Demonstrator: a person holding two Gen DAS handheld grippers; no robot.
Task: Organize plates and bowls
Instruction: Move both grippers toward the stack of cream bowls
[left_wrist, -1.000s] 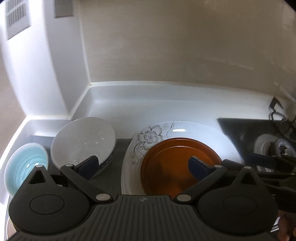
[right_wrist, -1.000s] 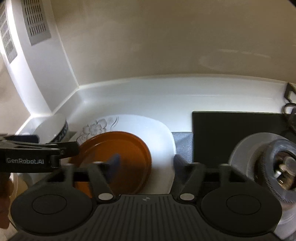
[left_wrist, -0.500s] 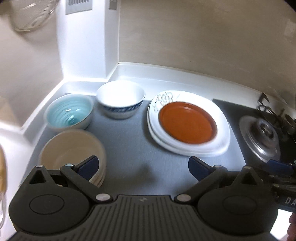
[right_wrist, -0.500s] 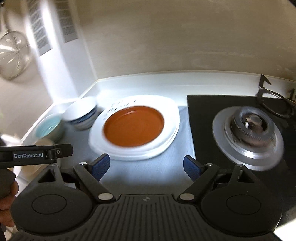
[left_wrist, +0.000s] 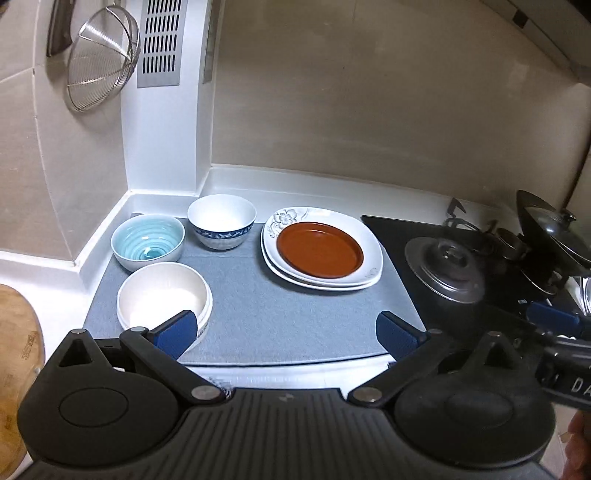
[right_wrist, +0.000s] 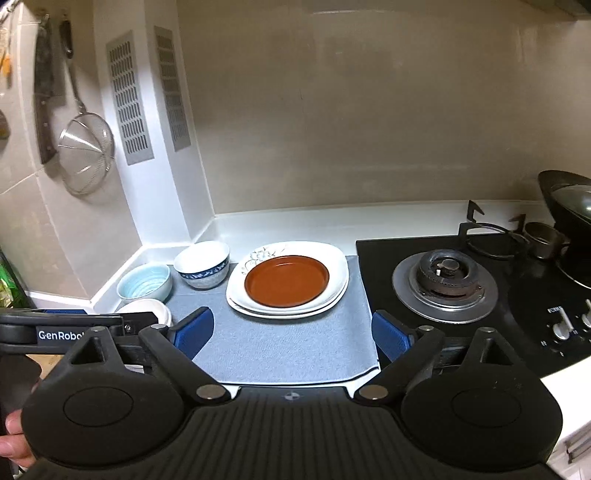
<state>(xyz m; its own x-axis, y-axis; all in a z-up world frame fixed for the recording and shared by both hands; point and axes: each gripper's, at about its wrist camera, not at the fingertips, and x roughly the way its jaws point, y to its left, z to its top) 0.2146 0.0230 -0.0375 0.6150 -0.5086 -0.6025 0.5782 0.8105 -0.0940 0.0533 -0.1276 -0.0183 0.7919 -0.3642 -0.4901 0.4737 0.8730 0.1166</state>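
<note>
A brown plate (left_wrist: 320, 254) lies on stacked white flowered plates (left_wrist: 371, 254) on a grey mat (left_wrist: 280, 317); both show in the right wrist view too, brown plate (right_wrist: 286, 280), white plates (right_wrist: 338, 262). Left of them stand a white bowl with blue band (left_wrist: 221, 221), a light blue bowl (left_wrist: 147, 242) and a cream bowl (left_wrist: 164, 297). My left gripper (left_wrist: 288, 332) is open and empty, held back above the mat's front edge. My right gripper (right_wrist: 291, 332) is open and empty, likewise back from the plates.
A black gas hob (right_wrist: 461, 280) with a burner (right_wrist: 445, 286) lies right of the mat, a wok (right_wrist: 569, 221) at its far right. A strainer (left_wrist: 103, 59) hangs on the left wall. A wooden board (left_wrist: 14, 339) lies at the left.
Both grippers have pulled back and up from the plates, so the whole mat and all bowls are now in view. Both stay open and empty.
</note>
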